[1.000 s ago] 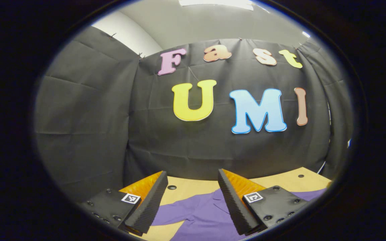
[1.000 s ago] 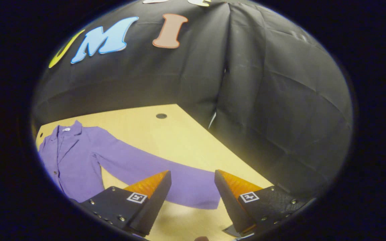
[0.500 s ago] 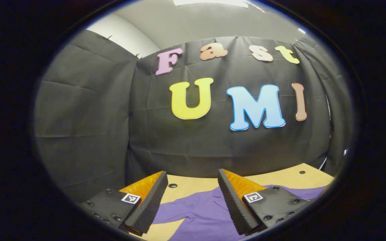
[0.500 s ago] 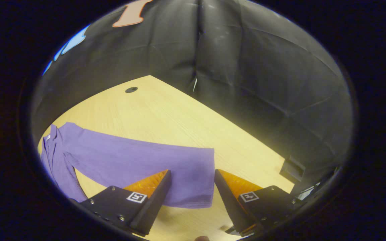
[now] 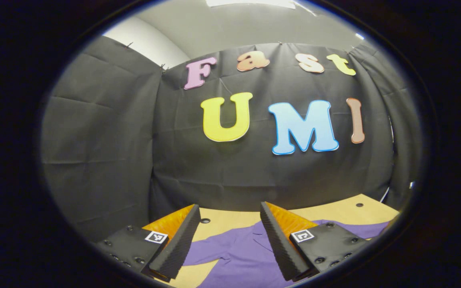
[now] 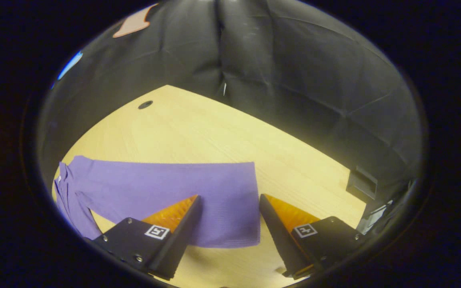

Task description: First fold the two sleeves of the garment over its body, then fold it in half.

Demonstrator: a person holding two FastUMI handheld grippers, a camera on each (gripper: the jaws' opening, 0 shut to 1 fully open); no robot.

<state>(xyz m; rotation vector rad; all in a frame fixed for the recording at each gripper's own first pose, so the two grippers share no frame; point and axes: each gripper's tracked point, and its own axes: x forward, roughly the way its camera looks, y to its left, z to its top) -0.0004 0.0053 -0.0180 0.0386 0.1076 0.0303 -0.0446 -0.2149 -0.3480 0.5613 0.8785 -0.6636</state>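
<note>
One purple garment (image 6: 154, 188), one table (image 6: 198, 128), two grippers.

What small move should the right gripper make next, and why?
Probably lower the right gripper onto the sleeve's cuff and close. Its jaws stand open, the cuff lies flat on the table between them, and the sleeve still stretches away from the garment's body.

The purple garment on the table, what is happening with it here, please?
A person holds a two-finger gripper in each hand over a purple garment lying flat on a wooden table. No fold is made yet. The right gripper is open above the cuff end of one outstretched sleeve, apparently about to take it. The left gripper, also open, hangs over the garment's collar area and grips nothing.
</note>
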